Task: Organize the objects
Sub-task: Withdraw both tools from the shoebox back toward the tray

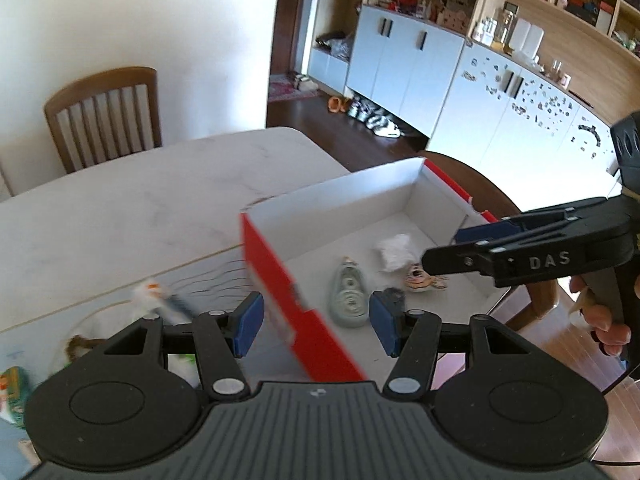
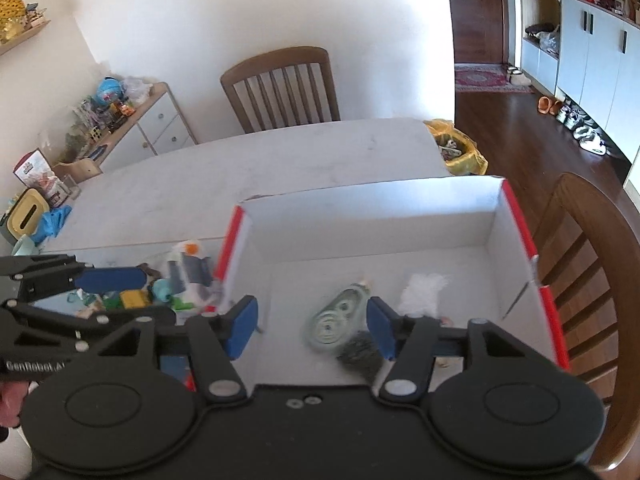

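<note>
- Both grippers were spread and empty: the left gripper (image 1: 316,324) hung above the near red wall of the box with nothing between its blue pads, and the right gripper (image 2: 312,326) hovered over the box floor, its pads likewise clear of everything under them.
- Already inside the open red cardboard box with a white interior (image 2: 372,216) lay four small things: a pale green flat teardrop-shaped plastic toy (image 2: 332,320), a fluffy white tuft (image 2: 424,290), a dark fuzzy ball (image 2: 360,354) and, plain only in the left wrist view, a small orange-and-white striped figure (image 1: 424,278).
- That part of the sorting looked done, and most of the box floor remained bare.
- Left of the box, on the white marbled desk (image 2: 280,152), a heap of unsorted small toys (image 2: 160,292) waited, among them a white figure with an orange spot (image 2: 186,258), a yellow block and a teal piece; blur hid the finer detail.
- Judging from this, the task stood near its middle: a few pieces were boxed and rather more were outside.
- What remained, by my reading, was to fetch the heap piece by piece and drop each in the box.
</note>
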### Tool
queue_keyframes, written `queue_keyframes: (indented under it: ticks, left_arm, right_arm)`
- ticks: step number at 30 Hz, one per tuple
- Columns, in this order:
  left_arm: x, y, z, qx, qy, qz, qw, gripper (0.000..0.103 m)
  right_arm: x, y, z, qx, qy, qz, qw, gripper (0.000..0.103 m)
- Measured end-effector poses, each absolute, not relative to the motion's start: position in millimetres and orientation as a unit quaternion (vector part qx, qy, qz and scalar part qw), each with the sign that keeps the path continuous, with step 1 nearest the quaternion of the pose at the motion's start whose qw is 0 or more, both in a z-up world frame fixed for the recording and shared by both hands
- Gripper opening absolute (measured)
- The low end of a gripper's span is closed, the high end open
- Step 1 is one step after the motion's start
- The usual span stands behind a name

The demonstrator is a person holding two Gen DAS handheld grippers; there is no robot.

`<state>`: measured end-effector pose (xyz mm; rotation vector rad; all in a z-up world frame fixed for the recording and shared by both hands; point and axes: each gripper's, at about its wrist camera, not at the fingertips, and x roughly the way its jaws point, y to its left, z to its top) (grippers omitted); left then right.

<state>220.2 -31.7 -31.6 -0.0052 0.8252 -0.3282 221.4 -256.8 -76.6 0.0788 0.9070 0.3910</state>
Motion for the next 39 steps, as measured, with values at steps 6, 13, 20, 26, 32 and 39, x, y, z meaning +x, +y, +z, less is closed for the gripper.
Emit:
queue_keyframes:
  ticks: [6, 13, 20, 26, 32, 39]
  left_arm:
    - [202, 10, -28, -0.011, 0.389, -0.145, 0.91, 0.061]
    - [181, 57, -30, -0.019, 0.379, -0.136, 0.915, 0.071]
    - [164, 97, -40, -0.023, 0.378, -0.119, 0.918, 0.078]
    - [155, 131, -50, -0.026, 0.382, -0.109, 0.917, 0.084]
    - [149, 161, -69, -0.036, 0.393, -0.1, 0.913, 0.1]
    - [147, 179, -99, -0.024, 0.411, -0.103, 0.905, 0.103]
  right_arm:
    - [203, -223, -76, 0.043, 0.431, 0.199, 0.879, 0.065]
    - [183, -183, -76, 0.039, 0.419, 0.216, 0.881, 0.076]
    - [167, -146, -78, 0.034, 0.417, 0.223, 0.88, 0.082]
    - [159, -118, -84, 0.03, 0.422, 0.231, 0.876, 0.084]
    - [151, -89, -98, 0.013, 0.436, 0.246, 0.865, 0.084]
    - [141, -56, -122, -0.006, 0.46, 0.264, 0.848, 0.084]
